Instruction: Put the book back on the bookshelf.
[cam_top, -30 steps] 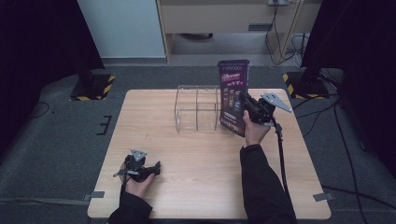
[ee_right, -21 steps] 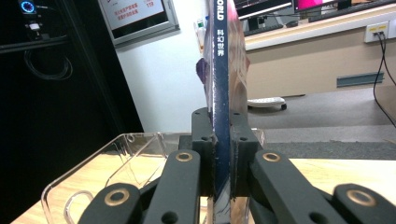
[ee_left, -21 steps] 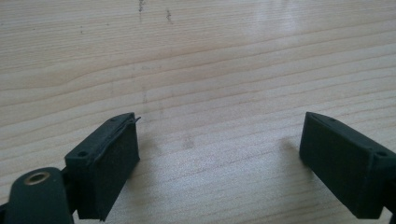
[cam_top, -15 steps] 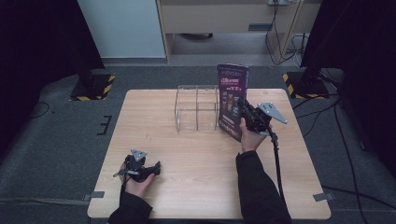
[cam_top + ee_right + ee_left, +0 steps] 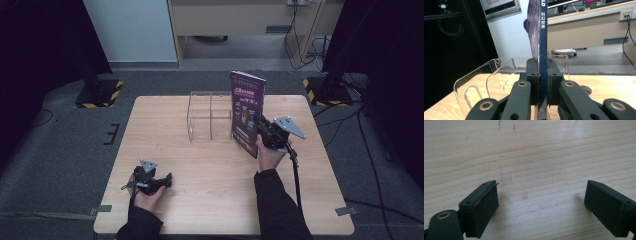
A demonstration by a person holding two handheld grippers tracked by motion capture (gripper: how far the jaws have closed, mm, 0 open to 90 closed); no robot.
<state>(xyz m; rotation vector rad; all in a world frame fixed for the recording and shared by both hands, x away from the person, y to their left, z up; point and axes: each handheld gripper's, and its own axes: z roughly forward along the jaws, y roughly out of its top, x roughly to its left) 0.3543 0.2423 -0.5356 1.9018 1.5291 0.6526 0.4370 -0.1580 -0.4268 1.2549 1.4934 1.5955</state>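
Observation:
A purple magazine (image 5: pixel 247 111) stands upright above the table's right half, clamped by my right gripper (image 5: pixel 263 131), which is shut on its spine edge. In the right gripper view the dark blue spine (image 5: pixel 542 50) rises between the two jaws. Just to the magazine's left stands a clear plastic rack (image 5: pixel 210 116) with two compartments; in the right gripper view this rack (image 5: pixel 499 75) sits behind the jaws. My left gripper (image 5: pixel 167 179) rests near the table's front left, open, with nothing but bare wood between its pads (image 5: pixel 484 207).
The wooden table (image 5: pixel 200 200) has free room across its middle and front. Black stands with yellow-striped bases (image 5: pixel 97 92) flank the table's far corners. A cable (image 5: pixel 296 175) trails from the right gripper down the table's right side.
The right gripper has carried the magazine toward the near side and slightly left, beside the rack's right end. The left gripper has stayed still.

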